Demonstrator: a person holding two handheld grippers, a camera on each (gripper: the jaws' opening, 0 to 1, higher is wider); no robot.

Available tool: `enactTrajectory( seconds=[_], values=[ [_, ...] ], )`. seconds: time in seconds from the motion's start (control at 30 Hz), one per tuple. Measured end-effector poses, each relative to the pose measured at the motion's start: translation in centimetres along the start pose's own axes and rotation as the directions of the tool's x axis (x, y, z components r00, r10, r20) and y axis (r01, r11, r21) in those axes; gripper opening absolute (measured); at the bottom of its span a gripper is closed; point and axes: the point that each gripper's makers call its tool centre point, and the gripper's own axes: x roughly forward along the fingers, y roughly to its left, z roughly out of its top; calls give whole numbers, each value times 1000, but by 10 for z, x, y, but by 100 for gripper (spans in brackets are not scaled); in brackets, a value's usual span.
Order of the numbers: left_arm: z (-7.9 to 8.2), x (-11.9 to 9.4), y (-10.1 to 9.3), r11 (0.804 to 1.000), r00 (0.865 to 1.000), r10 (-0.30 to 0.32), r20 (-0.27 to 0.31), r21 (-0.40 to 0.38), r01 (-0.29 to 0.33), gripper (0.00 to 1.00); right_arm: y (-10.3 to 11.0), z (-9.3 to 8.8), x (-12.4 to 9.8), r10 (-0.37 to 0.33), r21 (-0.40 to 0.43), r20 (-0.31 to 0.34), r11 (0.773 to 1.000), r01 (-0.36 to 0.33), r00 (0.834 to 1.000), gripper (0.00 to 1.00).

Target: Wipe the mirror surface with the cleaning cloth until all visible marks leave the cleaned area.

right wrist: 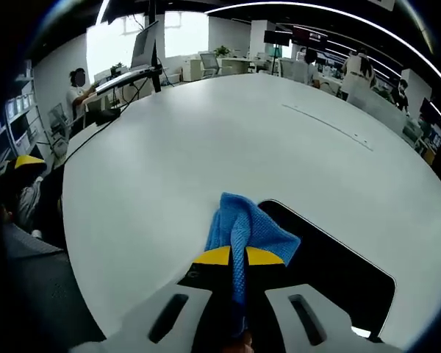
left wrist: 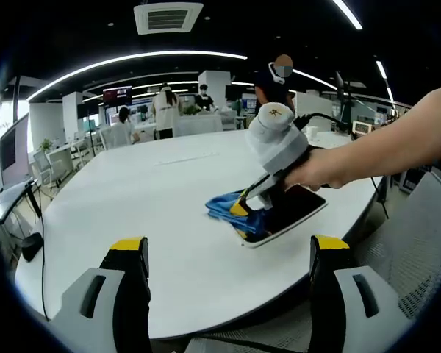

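Observation:
A dark rectangular mirror (left wrist: 294, 212) (right wrist: 331, 257) with a white rim lies flat on the white table (left wrist: 147, 191) (right wrist: 228, 140), near its edge. My right gripper (right wrist: 235, 257) (left wrist: 246, 204) is shut on a blue cleaning cloth (right wrist: 244, 228) (left wrist: 228, 208) and presses it onto the mirror's corner. In the left gripper view a hand holds that gripper from the right. My left gripper (left wrist: 228, 254) hovers open over the table's near edge, well short of the mirror, with nothing between its jaws.
Several people (left wrist: 164, 110) stand and sit at desks beyond the far side of the table. A grey mesh chair (left wrist: 419, 250) stands at the right of the table. A seated person (right wrist: 79, 88) and desks show at the far left of the right gripper view.

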Motion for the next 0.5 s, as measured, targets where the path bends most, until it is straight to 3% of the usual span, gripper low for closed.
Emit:
enactTrajectory(
  seconds=[0.5],
  values=[
    [0, 0, 0, 1000, 1000, 0, 4, -3, 0, 89, 2, -2, 0, 22, 4, -18, 1000, -22, 1000, 0]
  ],
)
